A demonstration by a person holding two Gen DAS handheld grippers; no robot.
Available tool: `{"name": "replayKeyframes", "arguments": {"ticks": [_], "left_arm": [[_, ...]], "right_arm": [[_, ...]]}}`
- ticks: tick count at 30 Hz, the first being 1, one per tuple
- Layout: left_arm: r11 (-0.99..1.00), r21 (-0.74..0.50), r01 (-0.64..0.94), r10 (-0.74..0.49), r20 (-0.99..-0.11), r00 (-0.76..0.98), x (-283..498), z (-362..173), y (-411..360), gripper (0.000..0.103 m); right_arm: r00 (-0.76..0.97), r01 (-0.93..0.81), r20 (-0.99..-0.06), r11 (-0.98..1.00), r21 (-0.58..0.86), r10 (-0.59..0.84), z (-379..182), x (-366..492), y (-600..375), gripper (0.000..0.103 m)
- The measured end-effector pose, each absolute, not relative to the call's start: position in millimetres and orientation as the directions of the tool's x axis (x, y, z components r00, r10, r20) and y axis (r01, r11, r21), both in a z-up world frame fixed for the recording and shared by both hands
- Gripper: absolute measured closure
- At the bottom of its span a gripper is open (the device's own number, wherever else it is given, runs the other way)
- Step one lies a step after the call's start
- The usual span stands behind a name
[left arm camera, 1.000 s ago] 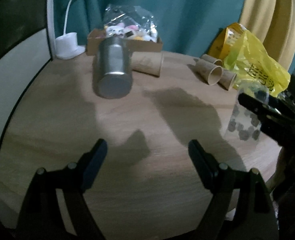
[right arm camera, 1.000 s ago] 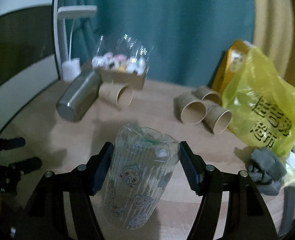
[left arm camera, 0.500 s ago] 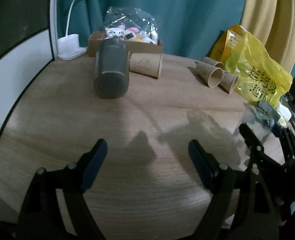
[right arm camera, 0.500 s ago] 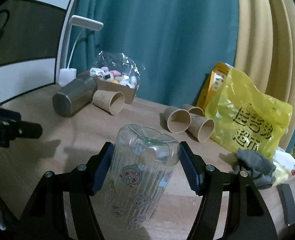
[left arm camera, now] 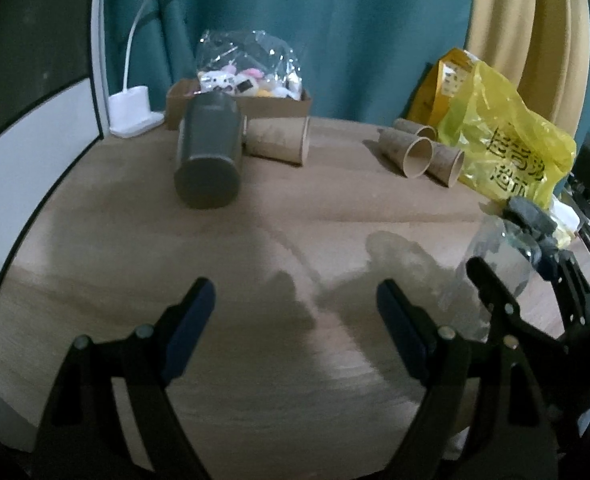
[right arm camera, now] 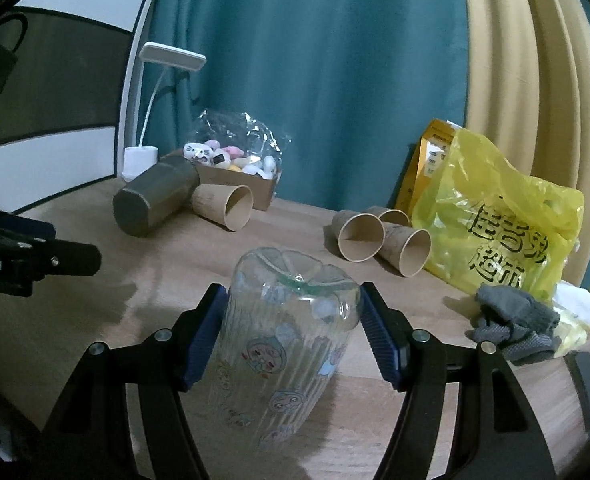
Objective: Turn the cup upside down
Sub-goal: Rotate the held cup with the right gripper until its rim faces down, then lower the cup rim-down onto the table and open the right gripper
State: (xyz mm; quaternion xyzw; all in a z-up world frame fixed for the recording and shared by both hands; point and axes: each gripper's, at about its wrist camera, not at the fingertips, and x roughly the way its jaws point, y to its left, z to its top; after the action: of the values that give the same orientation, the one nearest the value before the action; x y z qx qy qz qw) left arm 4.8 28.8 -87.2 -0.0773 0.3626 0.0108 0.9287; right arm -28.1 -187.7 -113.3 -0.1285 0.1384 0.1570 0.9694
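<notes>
A clear ribbed glass cup point(right arm camera: 287, 332) with cartoon faces stands upside down, base up, between my right gripper's point(right arm camera: 293, 332) blue pads, which are shut on its sides. Its rim is at or close to the wooden table point(right arm camera: 175, 264); contact cannot be told. In the left wrist view the same cup point(left arm camera: 499, 256) shows at the right edge, held by the right gripper point(left arm camera: 523, 280). My left gripper point(left arm camera: 295, 320) is open and empty, low over the table's near side.
A grey metal tumbler point(left arm camera: 209, 156) and a paper cup point(left arm camera: 279, 140) lie at the back left, near a cardboard box of toys point(left arm camera: 247, 92) and a white lamp point(left arm camera: 135, 112). More paper cups point(right arm camera: 379, 236), a yellow bag point(right arm camera: 503, 216) and a grey cloth point(right arm camera: 515, 320) sit right.
The right gripper has levelled out and lowered with the upside-down cup toward the table. The left gripper has drawn back a little and stayed open.
</notes>
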Motion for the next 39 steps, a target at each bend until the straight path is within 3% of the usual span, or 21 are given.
{"name": "replayKeyframes", "arguments": {"ticks": [19, 21, 23, 39], "left_arm": [[0.989, -0.132, -0.068, -0.039, -0.676, 0.736, 5, -89, 24, 0.019], [0.988, -0.137, -0.067, -0.041, -0.665, 0.746, 3, -88, 25, 0.019], [0.989, -0.128, -0.07, -0.031, -0.653, 0.757, 2, -86, 25, 0.019], [0.992, -0.126, -0.02, -0.058, -0.583, 0.811, -32, -62, 12, 0.019]], "right_arm": [[0.895, -0.345, -0.356, 0.922, -0.175, 0.267, -120, -26, -188, 0.032], [0.895, -0.34, -0.359, 0.925, -0.169, 0.264, -118, -26, -188, 0.029], [0.897, -0.338, -0.354, 0.927, -0.161, 0.266, -114, -27, -190, 0.02], [0.895, -0.287, -0.368, 0.957, -0.047, 0.251, -65, -55, -221, 0.02]]}}
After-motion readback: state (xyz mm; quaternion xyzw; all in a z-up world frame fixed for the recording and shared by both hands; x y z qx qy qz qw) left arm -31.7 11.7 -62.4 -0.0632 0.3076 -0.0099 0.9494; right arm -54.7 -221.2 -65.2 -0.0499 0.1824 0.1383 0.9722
